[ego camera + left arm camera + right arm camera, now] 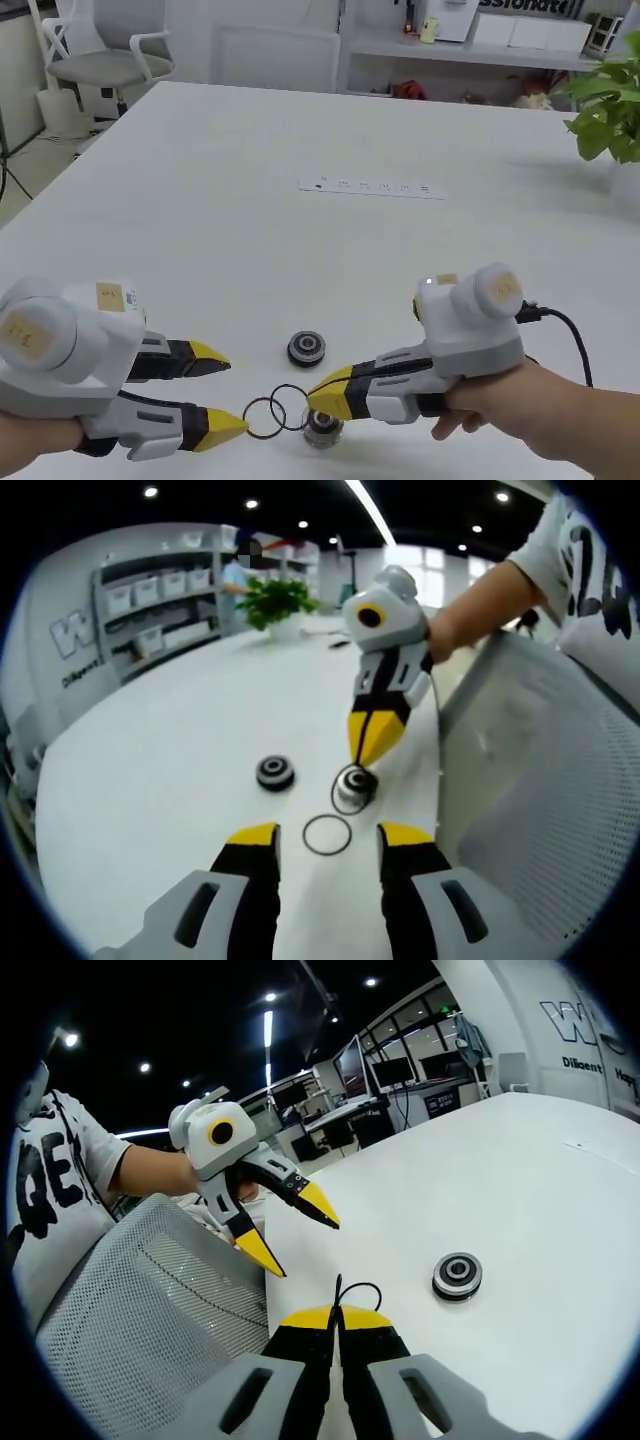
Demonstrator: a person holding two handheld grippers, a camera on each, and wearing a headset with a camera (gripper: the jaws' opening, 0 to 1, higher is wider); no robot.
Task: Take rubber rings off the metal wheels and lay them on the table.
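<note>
Wheels and rings on white table (300, 130), by two grippers.
Spread jaws on left gripper (236, 395), loose rubber ring (262, 416) lying just ahead. Pressed-together jaws on right gripper (312, 388), probably pinching second ring (292, 405) beside bare wheel (322, 428). Black-ringed wheel (306, 347) nearby; power strip (372, 186) far back.

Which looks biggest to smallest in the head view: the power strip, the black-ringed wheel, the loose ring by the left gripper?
1. Power strip, largest despite being farthest.
2. Loose ring and black-ringed wheel look alike; unranked.
</note>
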